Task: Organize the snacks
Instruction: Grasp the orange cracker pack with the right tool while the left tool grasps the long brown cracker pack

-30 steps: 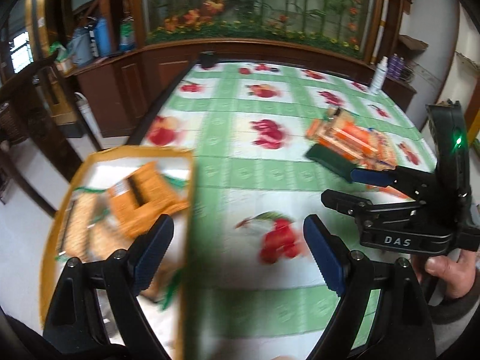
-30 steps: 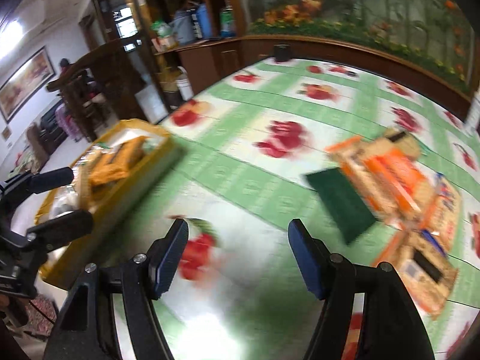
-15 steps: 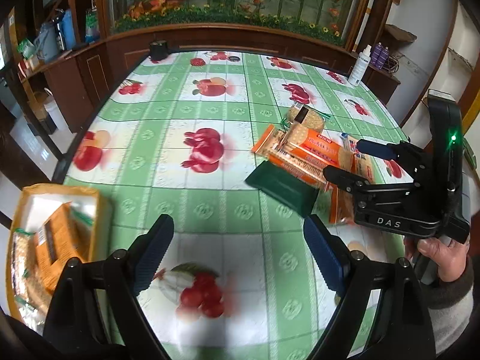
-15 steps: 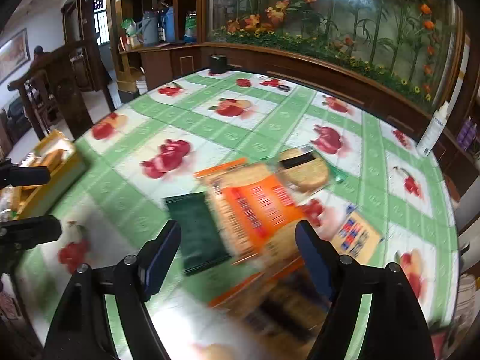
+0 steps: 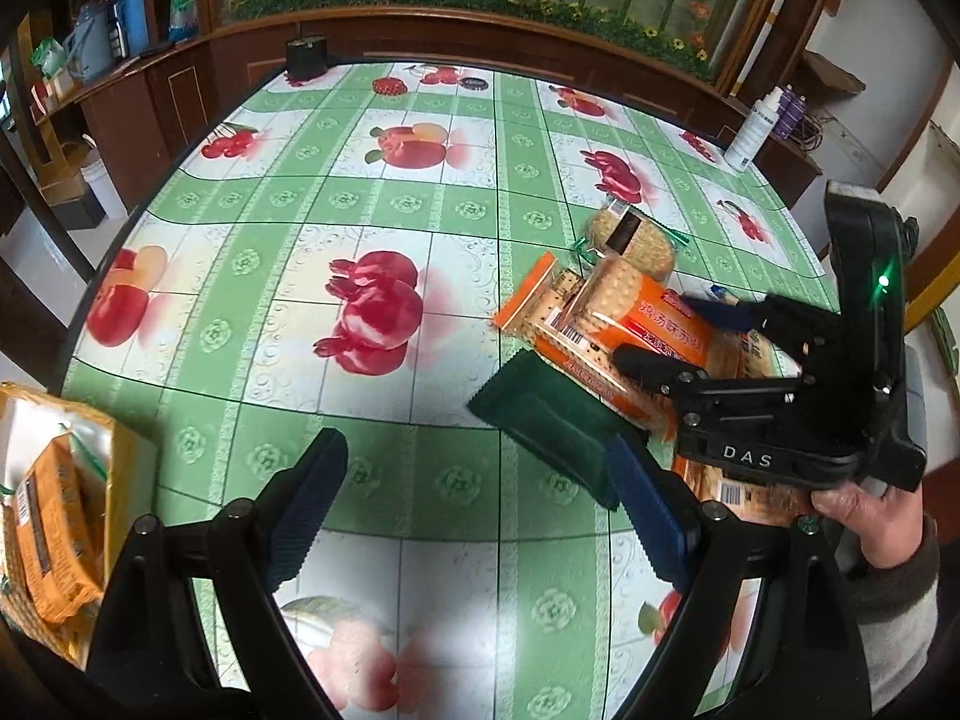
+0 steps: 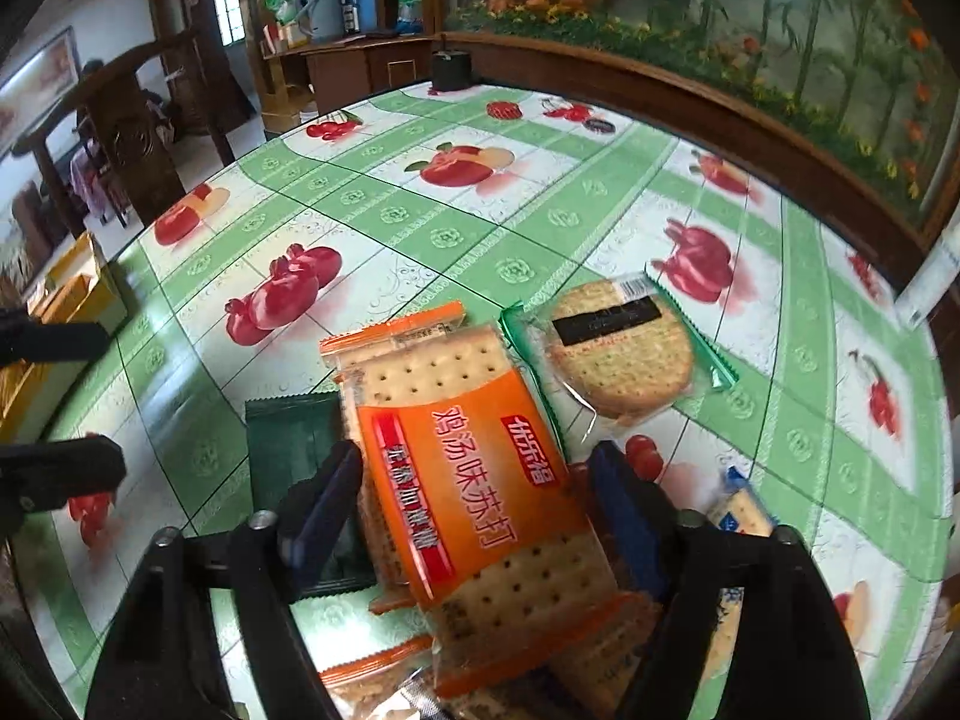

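Observation:
A pile of snack packs lies on the green fruit-print tablecloth [image 5: 360, 210]. On top is an orange soda cracker pack [image 6: 474, 468], also in the left wrist view [image 5: 636, 312]. My right gripper [image 6: 474, 510] is open, its jaws on either side of this pack just above the pile; it also shows in the left wrist view [image 5: 666, 336]. A dark green packet [image 6: 288, 450] lies left of the pile. A round cracker pack [image 6: 618, 354] lies behind. My left gripper [image 5: 474, 510] is open and empty above the cloth. A yellow box [image 5: 129, 480] at the left edge holds orange packs.
A blue-and-white small pack [image 6: 738, 504] lies right of the pile. A white spray bottle [image 5: 753, 129] stands at the table's far right edge and a black cup [image 5: 306, 54] at the far edge. A wooden chair [image 6: 138, 138] stands left of the table.
Both grippers have swung right, away from the yellow box. My right gripper has moved in over the pile until its open jaws straddle the orange cracker pack.

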Demonstrator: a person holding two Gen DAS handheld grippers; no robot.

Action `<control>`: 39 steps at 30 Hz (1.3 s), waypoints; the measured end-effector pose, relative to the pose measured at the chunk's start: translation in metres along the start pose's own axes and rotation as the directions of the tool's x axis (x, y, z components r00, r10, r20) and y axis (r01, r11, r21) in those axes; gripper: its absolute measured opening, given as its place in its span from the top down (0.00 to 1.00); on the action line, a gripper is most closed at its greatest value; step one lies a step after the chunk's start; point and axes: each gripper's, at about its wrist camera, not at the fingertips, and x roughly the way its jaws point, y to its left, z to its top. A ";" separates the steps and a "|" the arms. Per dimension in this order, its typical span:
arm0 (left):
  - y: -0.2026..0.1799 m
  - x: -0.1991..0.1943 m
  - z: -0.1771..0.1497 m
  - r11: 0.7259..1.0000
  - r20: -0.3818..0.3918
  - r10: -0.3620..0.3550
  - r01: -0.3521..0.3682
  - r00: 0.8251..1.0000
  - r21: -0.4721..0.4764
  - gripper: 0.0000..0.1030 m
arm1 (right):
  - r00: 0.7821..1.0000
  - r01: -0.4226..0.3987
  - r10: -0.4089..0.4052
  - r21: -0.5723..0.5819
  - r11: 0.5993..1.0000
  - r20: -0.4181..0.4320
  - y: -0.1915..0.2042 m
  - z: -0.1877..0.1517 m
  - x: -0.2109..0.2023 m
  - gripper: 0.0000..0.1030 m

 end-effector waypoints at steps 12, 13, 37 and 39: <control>-0.034 0.034 0.025 0.995 -0.031 -0.050 0.047 0.998 -0.084 0.14 | 0.996 -0.004 -0.015 0.204 0.979 0.089 -0.034 -0.036 -0.043 0.46; -0.038 0.039 0.028 0.994 -0.038 -0.053 0.049 0.998 -0.100 0.14 | 0.995 0.000 -0.022 0.223 0.975 0.099 -0.038 -0.040 -0.047 0.46; -0.065 0.097 0.047 0.994 -0.192 -0.090 0.076 0.977 -0.079 0.24 | 0.992 -0.011 -0.033 0.336 0.942 0.125 -0.061 -0.080 -0.069 0.46; -0.055 0.095 0.049 0.993 -0.198 -0.097 0.081 0.975 -0.088 0.31 | 0.991 -0.020 -0.026 0.333 0.943 0.132 -0.058 -0.080 -0.071 0.46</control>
